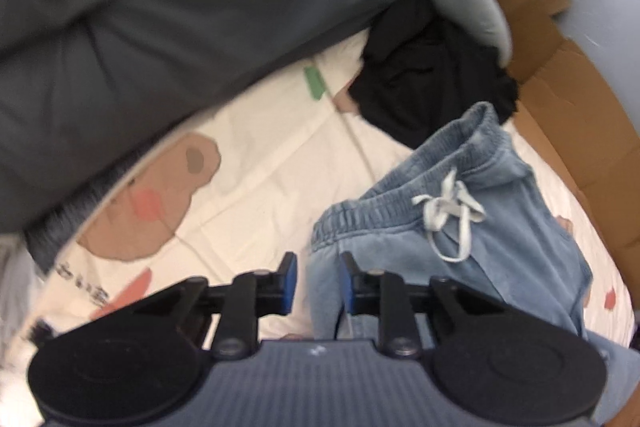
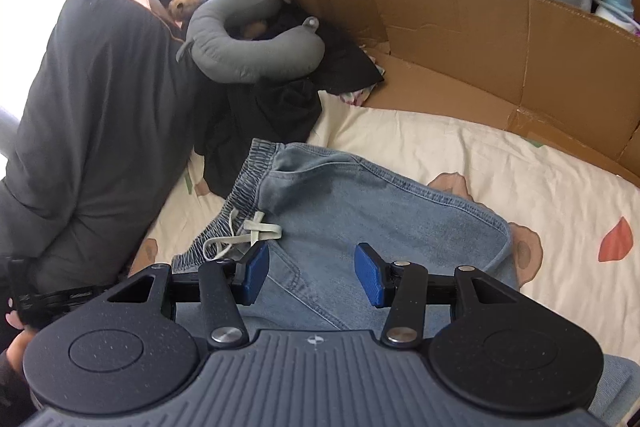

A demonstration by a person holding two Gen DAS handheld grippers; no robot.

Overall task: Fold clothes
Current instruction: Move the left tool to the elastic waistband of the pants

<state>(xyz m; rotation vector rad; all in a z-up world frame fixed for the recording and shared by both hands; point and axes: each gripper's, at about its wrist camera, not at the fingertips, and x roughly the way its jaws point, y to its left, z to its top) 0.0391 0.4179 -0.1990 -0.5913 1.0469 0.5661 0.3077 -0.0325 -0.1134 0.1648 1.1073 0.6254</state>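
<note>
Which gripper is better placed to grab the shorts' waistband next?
Probably left: the left gripper already straddles the shorts at the waistband edge; the right gripper hangs open over flat denim.

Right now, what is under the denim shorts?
The denim shorts lie on a cream printed bedsheet; brown and red print patches show beside them. Whatever print lies directly beneath is covered.
</note>
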